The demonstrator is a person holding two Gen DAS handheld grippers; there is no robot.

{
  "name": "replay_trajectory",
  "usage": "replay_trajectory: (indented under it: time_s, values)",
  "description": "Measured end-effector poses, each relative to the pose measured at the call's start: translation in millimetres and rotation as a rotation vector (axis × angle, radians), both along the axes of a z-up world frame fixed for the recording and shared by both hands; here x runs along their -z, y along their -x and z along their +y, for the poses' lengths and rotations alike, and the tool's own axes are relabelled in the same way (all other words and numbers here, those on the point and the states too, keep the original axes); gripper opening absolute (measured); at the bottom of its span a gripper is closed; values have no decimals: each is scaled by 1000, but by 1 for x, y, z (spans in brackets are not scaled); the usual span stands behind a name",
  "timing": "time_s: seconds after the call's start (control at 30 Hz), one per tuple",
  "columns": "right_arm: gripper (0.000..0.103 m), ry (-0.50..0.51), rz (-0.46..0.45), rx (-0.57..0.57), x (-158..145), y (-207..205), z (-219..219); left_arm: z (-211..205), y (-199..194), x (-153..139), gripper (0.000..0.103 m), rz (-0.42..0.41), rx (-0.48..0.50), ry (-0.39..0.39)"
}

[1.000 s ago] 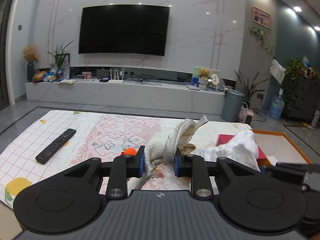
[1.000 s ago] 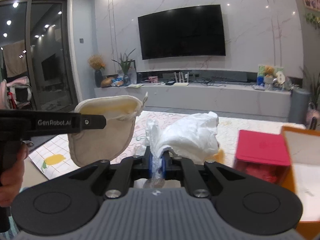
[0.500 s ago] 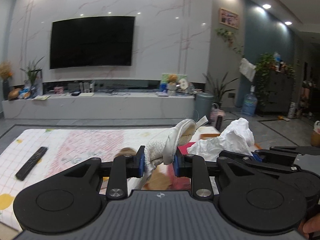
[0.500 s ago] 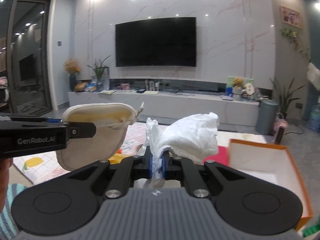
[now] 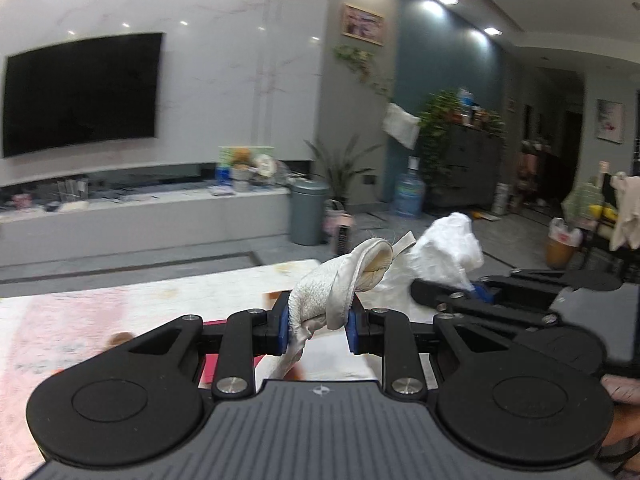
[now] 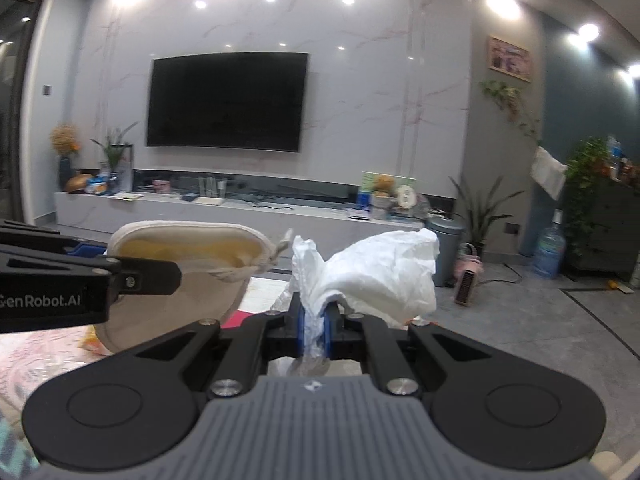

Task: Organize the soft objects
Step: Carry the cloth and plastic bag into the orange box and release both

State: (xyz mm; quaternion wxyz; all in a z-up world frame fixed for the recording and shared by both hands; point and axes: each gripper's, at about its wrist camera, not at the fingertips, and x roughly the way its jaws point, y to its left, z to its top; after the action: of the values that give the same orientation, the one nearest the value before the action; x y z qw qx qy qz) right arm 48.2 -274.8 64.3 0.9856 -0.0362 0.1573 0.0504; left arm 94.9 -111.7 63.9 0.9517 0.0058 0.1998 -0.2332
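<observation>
Two black two-finger grippers show: the left gripper [image 5: 317, 330] and the right gripper [image 6: 315, 330]. There is one cream terry-cloth pouch [image 5: 334, 280], one crumpled white plastic bag [image 6: 380, 276], one wall-mounted black television [image 6: 226, 102] and one grey round bin [image 5: 309, 212].

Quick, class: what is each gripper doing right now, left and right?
Left gripper: closed on the cream cloth pouch, held up off the mat.
Right gripper: closed on the white plastic bag, also lifted.
</observation>
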Motion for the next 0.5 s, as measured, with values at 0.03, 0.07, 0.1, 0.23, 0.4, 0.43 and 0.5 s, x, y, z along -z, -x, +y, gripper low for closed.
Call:
replay_trajectory:
  time_s: [0.03,0.07,0.1,0.23,0.4,0.43,0.5]
  values:
    - [6,4,4,8,0,-3,-6,-8,-4,1,29,9,19,4]
    - [6,11,9,19,0,-7,-13,-15,-8,2,29,16,31,7]
    - [6,17,14,26,0,-10,-18,-21,-14,4,29,26,44,10]
    - [6,43,50,49,6,-28,-38,-40,-36,14,29,69,86,22]
    - [6,61,104,64,18,-55,-60,-58,-69,31,29,132,114,28]
    - [6,61,117,64,21,-59,-63,-62,-73,34,29,141,116,29]
    - [6,63,144,59,28,-70,-70,-67,-82,42,29,158,132,31]
